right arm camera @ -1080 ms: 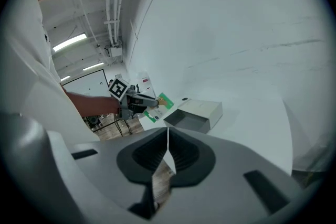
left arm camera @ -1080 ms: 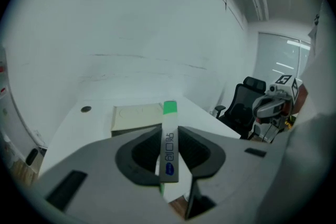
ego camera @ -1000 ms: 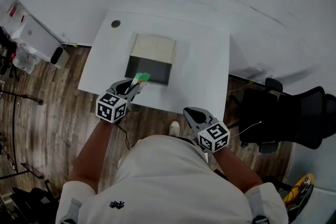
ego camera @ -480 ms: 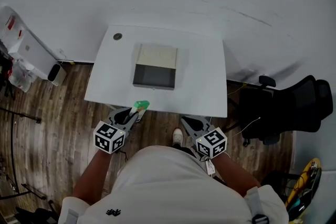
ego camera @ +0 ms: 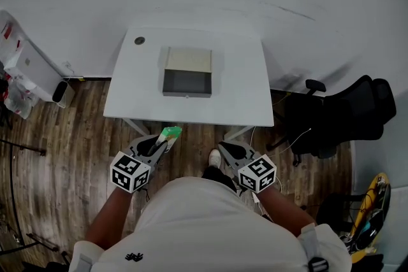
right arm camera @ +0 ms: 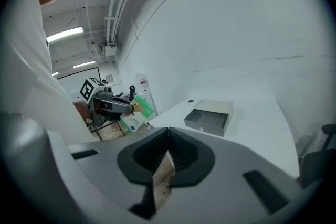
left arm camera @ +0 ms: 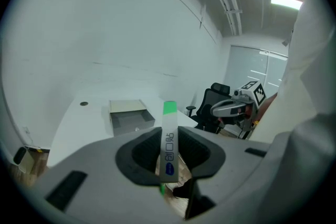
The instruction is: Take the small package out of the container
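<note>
A small green and white package (ego camera: 170,133) is clamped upright in my left gripper (ego camera: 162,142), which hangs over the wood floor in front of the table. The left gripper view shows the package (left arm camera: 169,139) edge-on between the jaws. The container (ego camera: 187,93), a grey open drawer box with a beige top, sits mid-table (ego camera: 245,89), well away from both grippers; it also appears as the container (left arm camera: 131,119) and the container (right arm camera: 209,118). My right gripper (ego camera: 224,148) is shut and holds nothing, level with the left.
A black office chair (ego camera: 338,118) stands right of the table. A white unit (ego camera: 29,64) and bags sit at the left wall. A round grommet (ego camera: 139,41) marks the table's far left corner. Cables lie on the floor.
The person has stepped back from the table. Both grippers have drawn away from the container, the left one carrying the package from the drawer's edge out past the table's front.
</note>
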### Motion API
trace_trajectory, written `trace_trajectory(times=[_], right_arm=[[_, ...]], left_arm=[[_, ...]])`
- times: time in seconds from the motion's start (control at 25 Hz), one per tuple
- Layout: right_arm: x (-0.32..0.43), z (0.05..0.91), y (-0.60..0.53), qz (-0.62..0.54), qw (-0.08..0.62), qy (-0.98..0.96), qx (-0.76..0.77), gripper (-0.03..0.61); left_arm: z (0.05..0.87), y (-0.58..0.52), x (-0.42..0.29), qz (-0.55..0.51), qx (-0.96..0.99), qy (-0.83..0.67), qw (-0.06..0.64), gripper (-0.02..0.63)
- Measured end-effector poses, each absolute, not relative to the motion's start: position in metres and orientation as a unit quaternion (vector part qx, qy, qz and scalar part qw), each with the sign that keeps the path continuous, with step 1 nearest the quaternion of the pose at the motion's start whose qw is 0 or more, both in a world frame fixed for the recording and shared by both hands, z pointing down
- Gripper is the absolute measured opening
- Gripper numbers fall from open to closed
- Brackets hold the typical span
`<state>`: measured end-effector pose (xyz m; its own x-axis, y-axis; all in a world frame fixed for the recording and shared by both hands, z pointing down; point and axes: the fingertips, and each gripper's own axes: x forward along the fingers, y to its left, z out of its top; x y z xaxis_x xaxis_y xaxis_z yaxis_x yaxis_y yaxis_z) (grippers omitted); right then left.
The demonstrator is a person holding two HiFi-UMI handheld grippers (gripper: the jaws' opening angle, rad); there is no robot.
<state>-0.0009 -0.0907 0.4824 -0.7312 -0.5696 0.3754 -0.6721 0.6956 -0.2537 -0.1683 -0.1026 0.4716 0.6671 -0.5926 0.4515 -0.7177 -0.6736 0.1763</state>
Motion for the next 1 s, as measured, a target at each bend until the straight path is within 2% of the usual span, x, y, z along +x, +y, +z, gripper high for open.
trace_trajectory(times=[1.0], right_arm=[[0.008, 0.48, -0.058, 0.181, 0.132, -0.907, 0.357, 0.006]], left_arm=[[0.473, -0.078, -0.153, 0.18, 0.901, -0.352, 0.177, 0.097]])
